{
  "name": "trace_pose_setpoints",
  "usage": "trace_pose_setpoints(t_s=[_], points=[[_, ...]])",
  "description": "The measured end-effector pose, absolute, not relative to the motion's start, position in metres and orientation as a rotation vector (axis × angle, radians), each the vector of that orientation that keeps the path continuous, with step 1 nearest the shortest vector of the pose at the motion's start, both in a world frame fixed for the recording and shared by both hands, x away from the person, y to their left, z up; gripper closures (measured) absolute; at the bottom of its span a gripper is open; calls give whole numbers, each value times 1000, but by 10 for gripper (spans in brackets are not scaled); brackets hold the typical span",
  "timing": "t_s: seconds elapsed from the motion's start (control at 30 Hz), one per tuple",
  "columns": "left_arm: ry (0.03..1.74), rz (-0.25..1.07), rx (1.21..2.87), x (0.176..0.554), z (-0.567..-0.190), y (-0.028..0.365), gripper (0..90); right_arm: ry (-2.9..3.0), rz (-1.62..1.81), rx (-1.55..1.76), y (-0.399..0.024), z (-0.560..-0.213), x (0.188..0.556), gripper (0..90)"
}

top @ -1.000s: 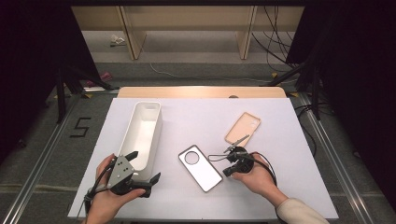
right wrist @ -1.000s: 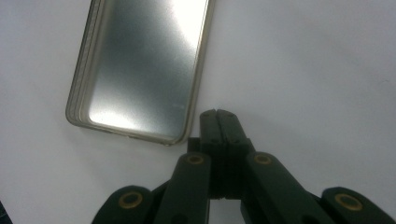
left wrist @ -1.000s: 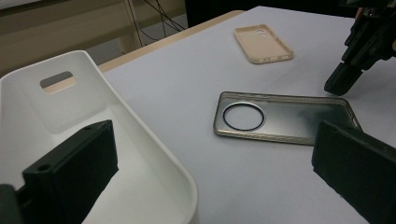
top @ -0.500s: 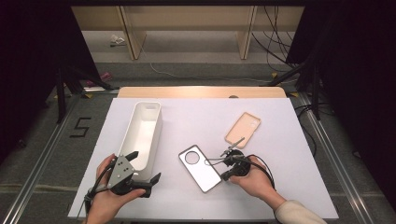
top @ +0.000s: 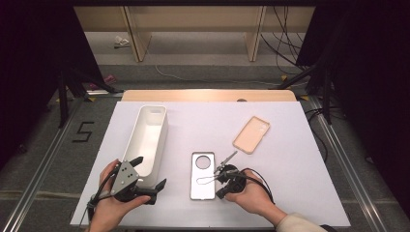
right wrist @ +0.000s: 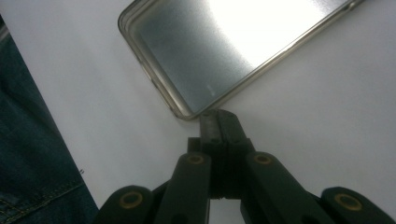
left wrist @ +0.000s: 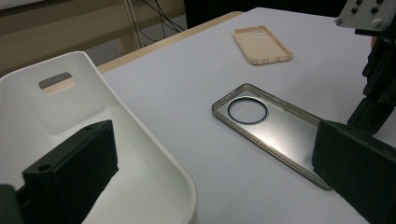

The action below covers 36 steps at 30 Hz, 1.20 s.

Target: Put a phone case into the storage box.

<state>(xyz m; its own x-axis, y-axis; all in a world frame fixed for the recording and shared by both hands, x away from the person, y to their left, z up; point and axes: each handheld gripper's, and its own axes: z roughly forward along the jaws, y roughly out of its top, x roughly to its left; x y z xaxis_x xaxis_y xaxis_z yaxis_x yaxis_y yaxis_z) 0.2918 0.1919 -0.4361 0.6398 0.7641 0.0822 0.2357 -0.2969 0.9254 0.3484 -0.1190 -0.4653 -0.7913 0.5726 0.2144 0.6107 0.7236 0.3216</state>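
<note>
Right claw closed at clear phone case corner; case lengthwise away, camera hole far end

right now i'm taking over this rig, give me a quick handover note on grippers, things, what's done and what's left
Left gripper: open, its fingers astride the near rim of the white bin, not clamped.
Right gripper: shut on nothing, tips at the near edge of the clear phone case, by its corner.
Clear phone case lies flat on the table, right of the bin. Beige phone case lies farther back on the right.
Done: nothing in the bin.
Left: probably lift both cases into the bin.
</note>
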Motion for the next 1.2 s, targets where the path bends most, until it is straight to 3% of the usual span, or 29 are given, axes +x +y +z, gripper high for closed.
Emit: trace_pose_setpoints(t_s=[0.33,0.47,0.5,0.8,0.97,1.2], points=[[797,649,1844,292,-436,192,0,-2834,-583,-923,-113,-465,347,900],[796,649,1844,292,-436,192,0,-2920,-560,-848,-110,-461,346,797],[797,648,1844,292,-436,192,0,-3006,-543,-753,-108,-456,345,714],[796,648,1843,292,-436,192,0,-3177,-544,-518,-95,-443,338,413],[795,646,1845,292,-437,191,1,-3204,-500,-420,-86,-443,337,346],[795,645,1844,292,-437,191,1,-3231,-449,-295,-70,-444,334,349]])
